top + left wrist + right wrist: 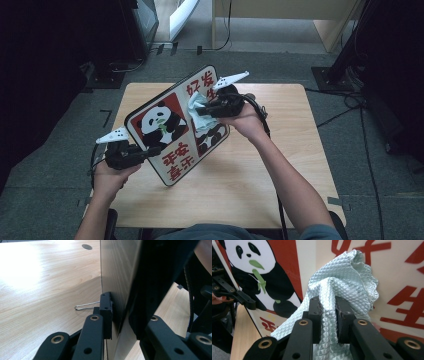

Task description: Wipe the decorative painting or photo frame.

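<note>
Panda sign (172,132) stands tilted above the table (300,150), its long axis running from 7 to 1 o'clock, clamped at its 8 o'clock edge by the left gripper (145,152), while the right gripper (207,111) pinches a cloth (342,287) against its face near 1 o'clock.

Cloth (342,287): pale blue-green, showing a quilted diamond weave. Sign (165,125): cream ground, displaying red panels, red characters and black-and-white pandas chewing green bamboo. Table (280,170): light wood grain.
</note>
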`<state>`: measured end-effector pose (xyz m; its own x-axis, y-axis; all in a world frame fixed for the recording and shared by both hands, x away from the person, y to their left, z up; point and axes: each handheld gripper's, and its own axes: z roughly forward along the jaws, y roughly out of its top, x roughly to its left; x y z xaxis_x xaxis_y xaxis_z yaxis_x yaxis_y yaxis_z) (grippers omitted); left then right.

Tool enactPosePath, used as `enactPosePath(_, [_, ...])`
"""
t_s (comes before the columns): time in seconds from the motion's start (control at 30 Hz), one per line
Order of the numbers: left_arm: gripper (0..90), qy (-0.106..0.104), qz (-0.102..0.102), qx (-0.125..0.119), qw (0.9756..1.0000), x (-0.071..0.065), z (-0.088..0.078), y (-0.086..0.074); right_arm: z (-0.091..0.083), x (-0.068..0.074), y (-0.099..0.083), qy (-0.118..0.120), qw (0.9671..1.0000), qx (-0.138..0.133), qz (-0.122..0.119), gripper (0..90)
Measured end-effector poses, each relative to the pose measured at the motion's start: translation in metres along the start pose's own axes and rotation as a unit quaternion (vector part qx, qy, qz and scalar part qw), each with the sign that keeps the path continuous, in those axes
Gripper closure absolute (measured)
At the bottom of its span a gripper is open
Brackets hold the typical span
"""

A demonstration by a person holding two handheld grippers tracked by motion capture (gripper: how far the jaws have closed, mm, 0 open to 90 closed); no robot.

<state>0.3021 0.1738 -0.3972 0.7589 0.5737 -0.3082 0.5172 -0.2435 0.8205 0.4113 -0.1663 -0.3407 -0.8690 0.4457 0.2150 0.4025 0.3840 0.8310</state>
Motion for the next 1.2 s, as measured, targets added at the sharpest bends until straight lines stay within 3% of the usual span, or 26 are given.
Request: enactPosePath(1.2, [78.5,-0.001,0.0,0.0,1.0,0.0,0.0,0.0,0.017,-0.007,-0.051,0.01,0.9995,0.02,0.024,78.3])
